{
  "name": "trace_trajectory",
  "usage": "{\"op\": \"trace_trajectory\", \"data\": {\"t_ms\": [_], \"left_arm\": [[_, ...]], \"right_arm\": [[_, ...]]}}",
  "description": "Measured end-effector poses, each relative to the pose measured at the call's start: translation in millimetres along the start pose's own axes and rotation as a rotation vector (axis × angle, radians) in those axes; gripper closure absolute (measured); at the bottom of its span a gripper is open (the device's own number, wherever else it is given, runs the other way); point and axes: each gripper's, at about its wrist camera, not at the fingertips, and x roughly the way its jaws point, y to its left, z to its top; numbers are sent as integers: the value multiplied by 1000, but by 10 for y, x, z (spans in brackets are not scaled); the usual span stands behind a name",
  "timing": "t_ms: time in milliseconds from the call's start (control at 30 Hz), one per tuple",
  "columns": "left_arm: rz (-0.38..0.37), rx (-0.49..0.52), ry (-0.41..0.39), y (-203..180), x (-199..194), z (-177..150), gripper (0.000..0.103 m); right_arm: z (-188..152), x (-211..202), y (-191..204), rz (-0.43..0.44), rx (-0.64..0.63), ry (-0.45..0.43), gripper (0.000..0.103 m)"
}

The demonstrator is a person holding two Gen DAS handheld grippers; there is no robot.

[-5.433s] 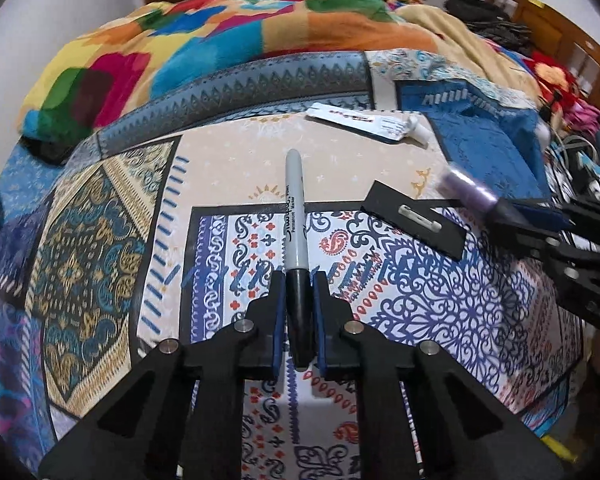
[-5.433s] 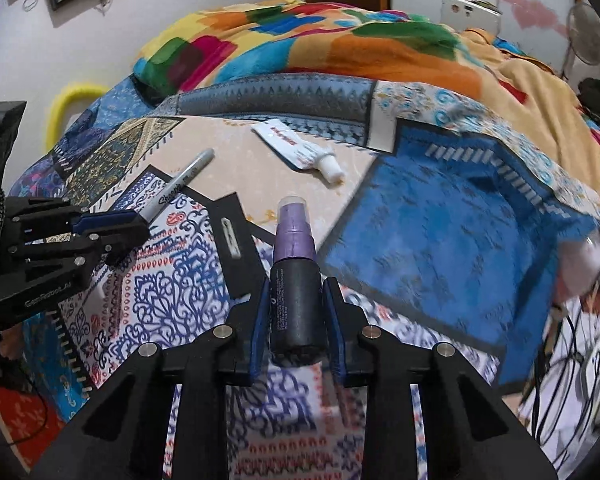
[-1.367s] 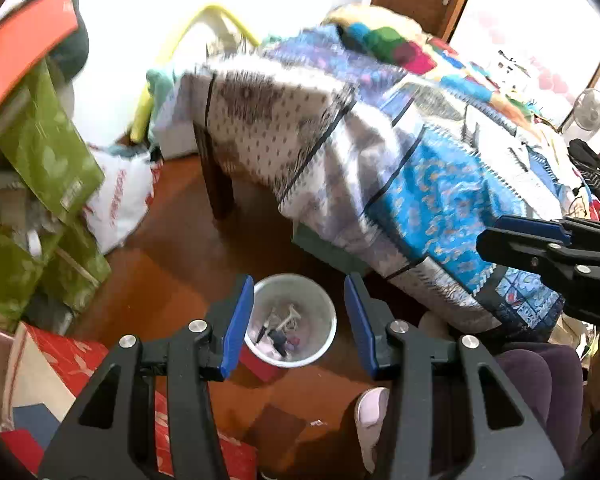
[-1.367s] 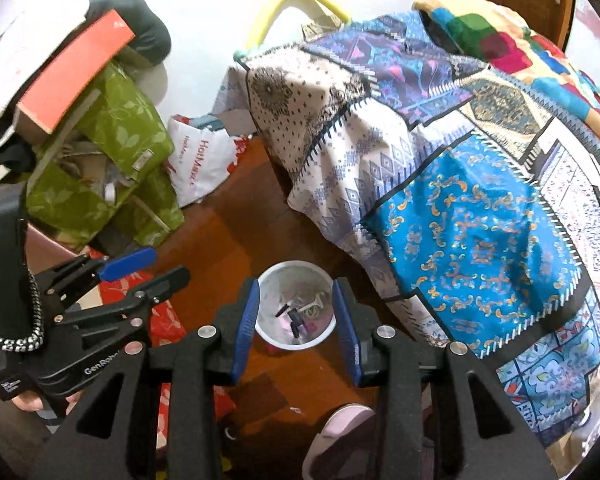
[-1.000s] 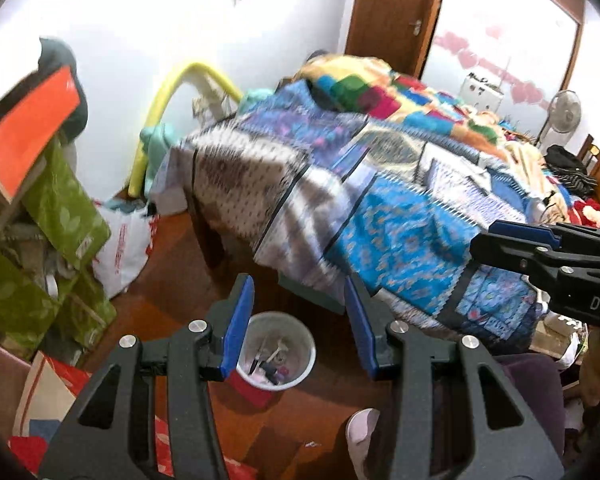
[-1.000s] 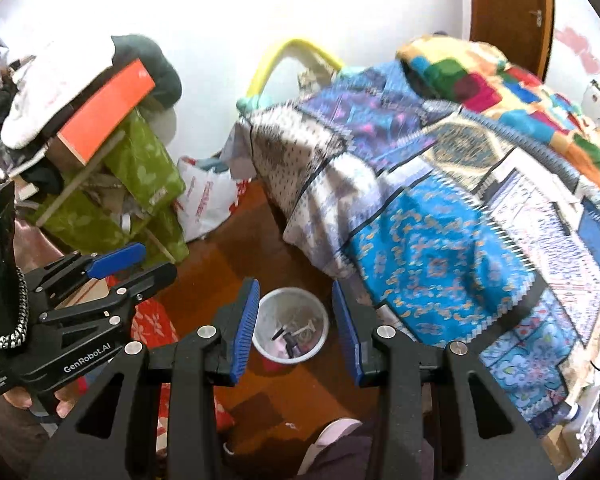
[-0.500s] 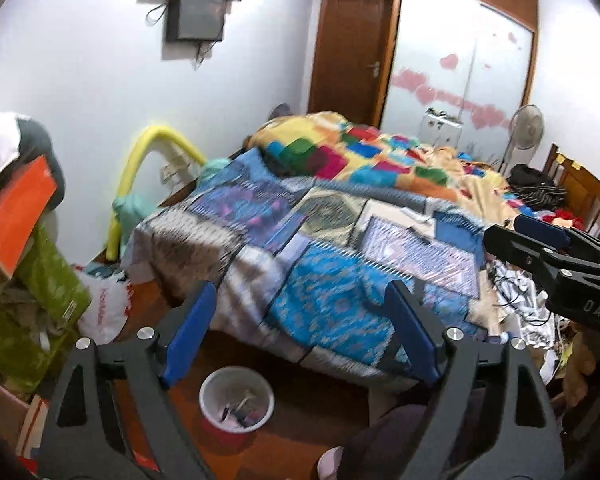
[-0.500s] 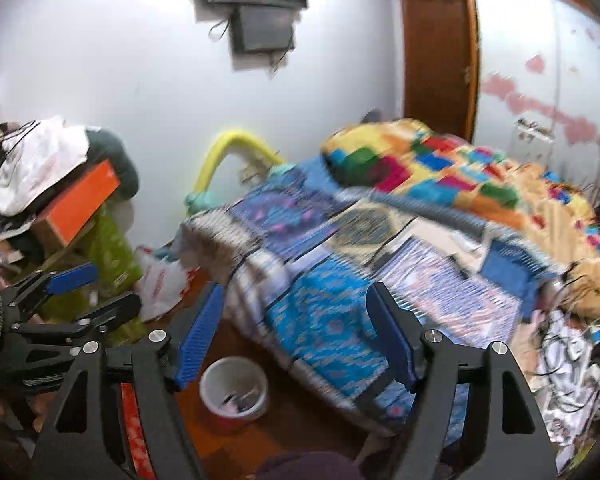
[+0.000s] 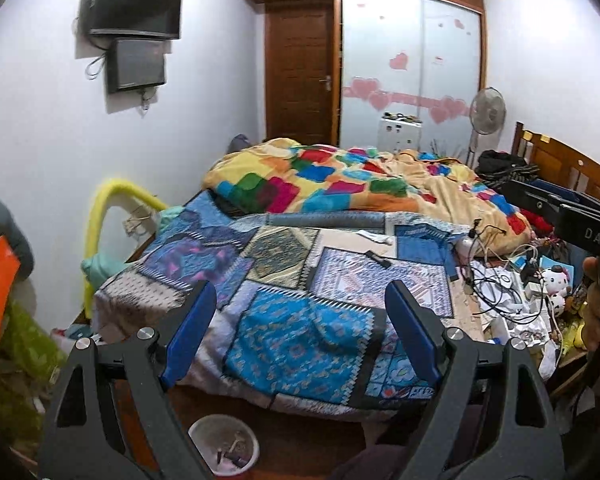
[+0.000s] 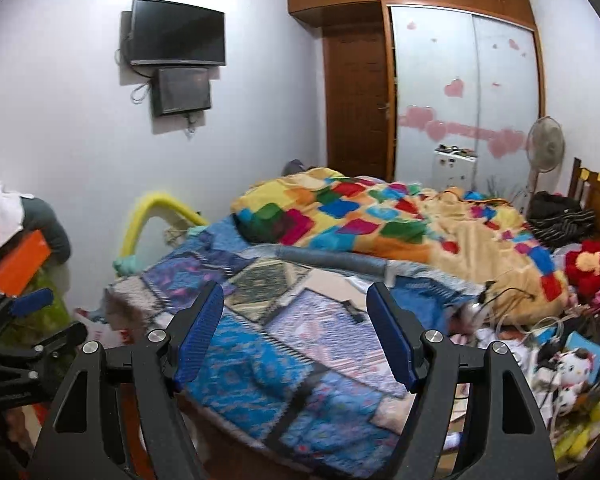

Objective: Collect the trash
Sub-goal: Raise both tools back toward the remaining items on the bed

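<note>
Both grippers spread wide and empty above the patchwork-quilted bed.

The left gripper [image 9: 296, 328] and right gripper [image 10: 294, 332] have just opened their blue-padded jaws, nothing between them. The small white round trash bucket [image 9: 224, 450] sits on the wooden floor at the bed's foot [image 9: 300, 344], litter inside. "DAS" shows on the right gripper's black body.

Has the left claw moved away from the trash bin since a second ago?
Yes. The left claw has lifted and tilted up toward the bed; the trash bin now sits low in view, below its open, empty jaws.
</note>
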Motion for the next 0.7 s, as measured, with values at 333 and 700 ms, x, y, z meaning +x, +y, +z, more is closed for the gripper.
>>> {"op": "trace_trajectory", "data": {"t_ms": [333, 700], "left_arm": [[-60, 30, 44, -421, 811, 293, 17], [-87, 31, 138, -702, 2058, 413, 17]], "right_arm": [[33, 280, -576, -85, -1, 22, 32], [-145, 1172, -1065, -83, -1, 182, 32]]}}
